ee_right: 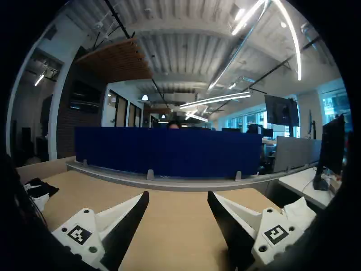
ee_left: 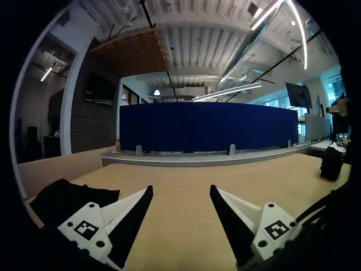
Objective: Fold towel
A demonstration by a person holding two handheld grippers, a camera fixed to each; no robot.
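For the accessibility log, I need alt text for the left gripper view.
The left gripper hangs open and empty over a light wooden table, with a crumpled black towel lying at the picture's lower left. A blue partition stands behind the table.

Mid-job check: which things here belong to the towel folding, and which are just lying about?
Job: black cloth, likely the towel, on the table; left hand-held gripper and right hand-held gripper, both open.
Lying about: blue divider; monitor; crumpled white item; black bundle.
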